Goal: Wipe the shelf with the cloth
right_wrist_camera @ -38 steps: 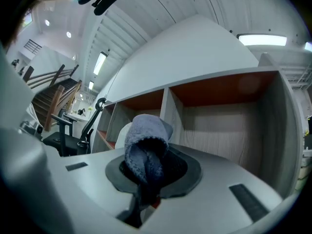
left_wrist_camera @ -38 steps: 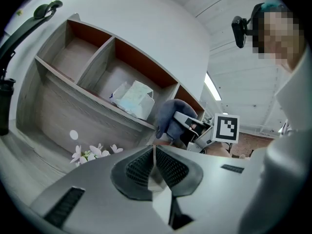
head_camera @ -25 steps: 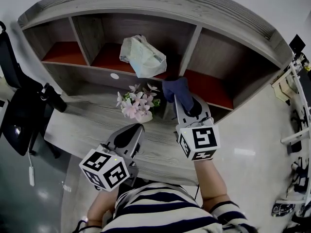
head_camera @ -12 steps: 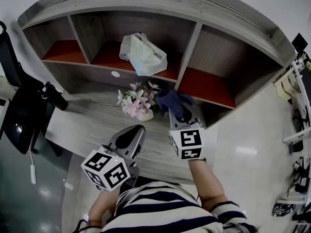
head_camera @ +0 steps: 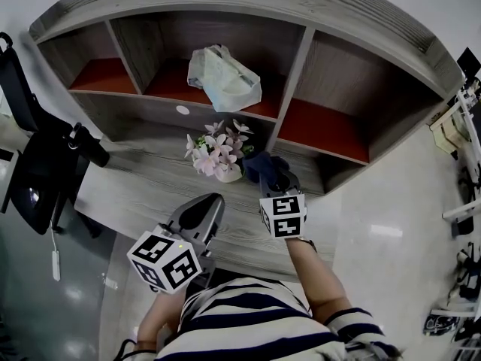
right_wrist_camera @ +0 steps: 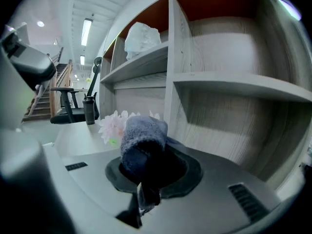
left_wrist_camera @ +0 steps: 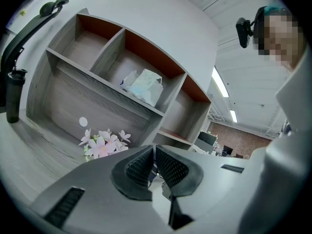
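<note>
Right gripper (right_wrist_camera: 145,167) pinching blue cloth (right_wrist_camera: 143,136), bunched wad covers its jaw tips; left gripper (left_wrist_camera: 154,161) jaws pressed together, empty.

The shelf (head_camera: 293,74) is matt grey wood-grain board, its cubby floors a smooth red-brown. The cloth (right_wrist_camera: 141,135), centre of the right gripper view, is dark blue, nubbly terry. Upper centre, the plastic bag (head_camera: 224,77) is thin and crinkled — faintly glossy. The floor (head_camera: 30,277), lower left, shines.
</note>
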A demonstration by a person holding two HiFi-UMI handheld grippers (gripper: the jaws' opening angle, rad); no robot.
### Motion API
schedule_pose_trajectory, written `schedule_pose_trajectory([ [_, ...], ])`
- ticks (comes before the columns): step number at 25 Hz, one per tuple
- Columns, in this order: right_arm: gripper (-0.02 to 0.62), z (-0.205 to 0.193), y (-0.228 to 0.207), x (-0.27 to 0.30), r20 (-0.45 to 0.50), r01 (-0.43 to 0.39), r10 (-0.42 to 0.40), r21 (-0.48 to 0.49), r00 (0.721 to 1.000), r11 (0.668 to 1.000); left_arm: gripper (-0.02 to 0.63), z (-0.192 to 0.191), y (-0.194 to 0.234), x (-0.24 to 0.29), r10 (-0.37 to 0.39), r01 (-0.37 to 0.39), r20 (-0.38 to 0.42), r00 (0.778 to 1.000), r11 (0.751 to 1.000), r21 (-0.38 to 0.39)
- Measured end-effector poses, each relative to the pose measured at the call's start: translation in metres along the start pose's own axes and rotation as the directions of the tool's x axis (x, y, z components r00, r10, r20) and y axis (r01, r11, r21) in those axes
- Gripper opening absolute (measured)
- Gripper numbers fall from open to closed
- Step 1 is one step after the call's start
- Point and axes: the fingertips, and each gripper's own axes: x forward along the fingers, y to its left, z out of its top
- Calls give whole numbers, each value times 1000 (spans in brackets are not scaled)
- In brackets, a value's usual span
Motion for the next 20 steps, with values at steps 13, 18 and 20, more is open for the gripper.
schedule_pose_trajectory([
  [13,69,-70,3,22,-167,-11,18,42,986,999,31,-14,13,9,13,-13,-23,1000,1000,-11],
  [18,67,-52,3,6,-122,-39,49,84,991,996,31,-19,14,16,-1,1,-38,999,1000,-15],
  [20,67,-33,2,-6,-80,-55,63,93,995,994,31,-17,11,19,-15,14,-38,999,1000,-14],
])
